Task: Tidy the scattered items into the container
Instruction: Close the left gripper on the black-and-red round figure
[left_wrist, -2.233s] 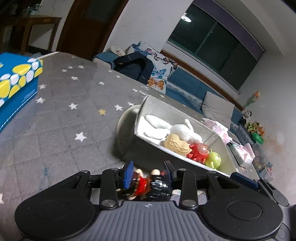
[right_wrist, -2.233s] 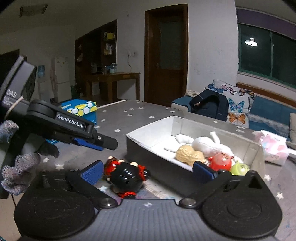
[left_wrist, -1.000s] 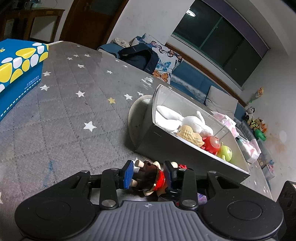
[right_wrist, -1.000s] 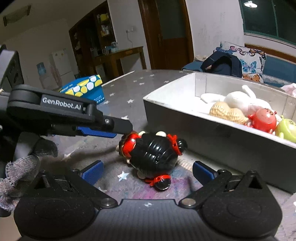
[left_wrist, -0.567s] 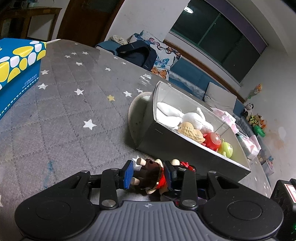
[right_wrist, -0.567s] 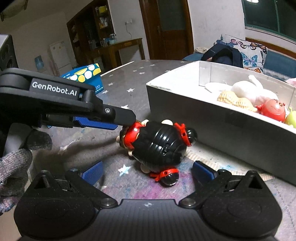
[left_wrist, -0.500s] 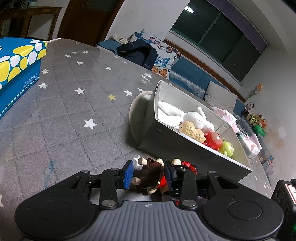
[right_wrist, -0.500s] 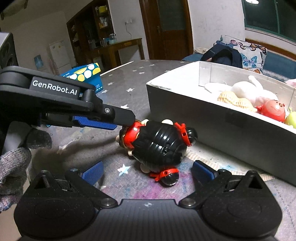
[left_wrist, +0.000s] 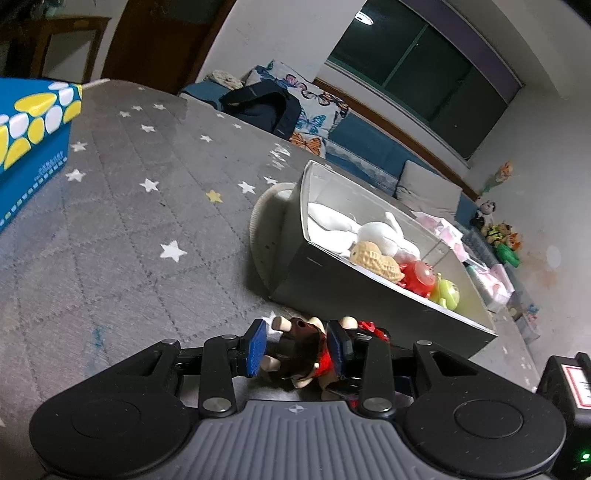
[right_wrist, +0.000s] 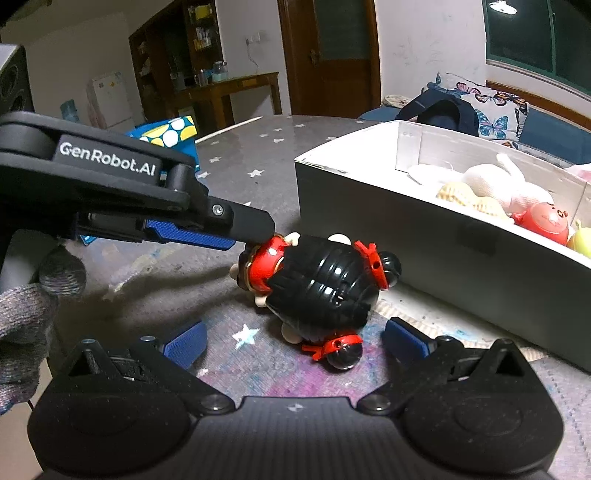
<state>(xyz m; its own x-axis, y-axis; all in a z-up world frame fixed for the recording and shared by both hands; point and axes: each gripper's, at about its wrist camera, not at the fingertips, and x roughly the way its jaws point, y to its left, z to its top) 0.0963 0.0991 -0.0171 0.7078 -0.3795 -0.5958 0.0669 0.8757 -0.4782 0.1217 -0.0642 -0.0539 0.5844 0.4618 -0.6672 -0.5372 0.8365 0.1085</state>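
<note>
Lower centre of frame: left tongs (left_wrist: 295, 345) pinching black-and-red plastic doll (left_wrist: 301, 349) (still on surface); right tongs (right_wrist: 293, 338) spread. Next: lift into grey rectangular box (left_wrist: 369, 295).

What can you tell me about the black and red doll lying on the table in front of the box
The doll is glossy plastic: a ribbed black rounded body, red head end, red bows on black knobs, cream limbs. It lies on its side on the grey starred tablecloth, just outside the grey box. The left gripper is closed on its head end; the right gripper sits open around it, not touching.
</note>
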